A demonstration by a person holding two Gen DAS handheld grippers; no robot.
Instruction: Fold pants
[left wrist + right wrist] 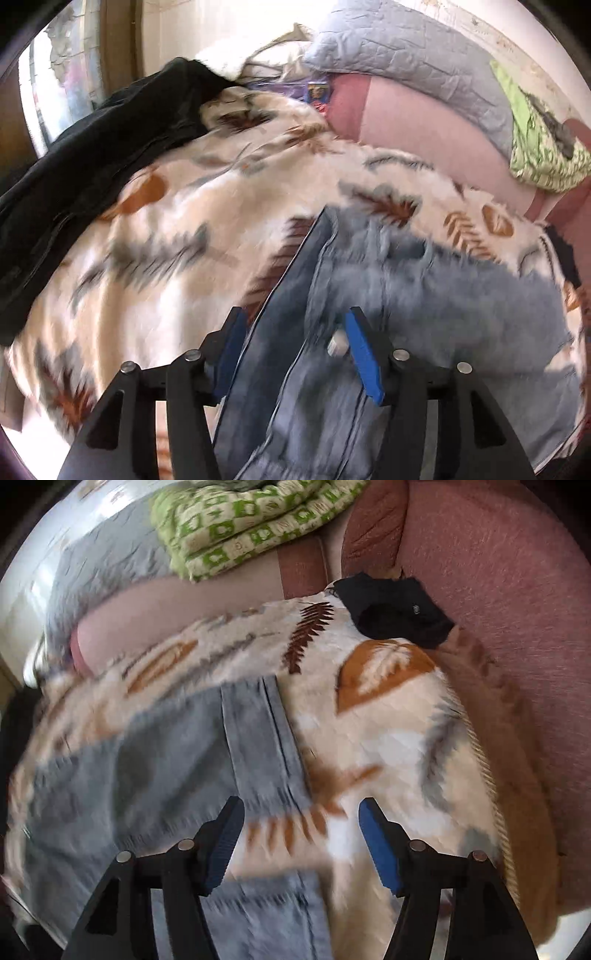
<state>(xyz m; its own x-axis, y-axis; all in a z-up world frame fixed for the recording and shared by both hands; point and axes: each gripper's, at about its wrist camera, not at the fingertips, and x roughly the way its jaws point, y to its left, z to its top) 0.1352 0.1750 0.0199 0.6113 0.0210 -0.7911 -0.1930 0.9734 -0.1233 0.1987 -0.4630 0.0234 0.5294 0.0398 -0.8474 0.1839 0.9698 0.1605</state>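
The blue jeans lie on a leaf-patterned blanket. The left gripper hangs over them, jaws apart with denim below the gap, unclamped. The right gripper's jaws stand apart above the jeans' edge and the blanket
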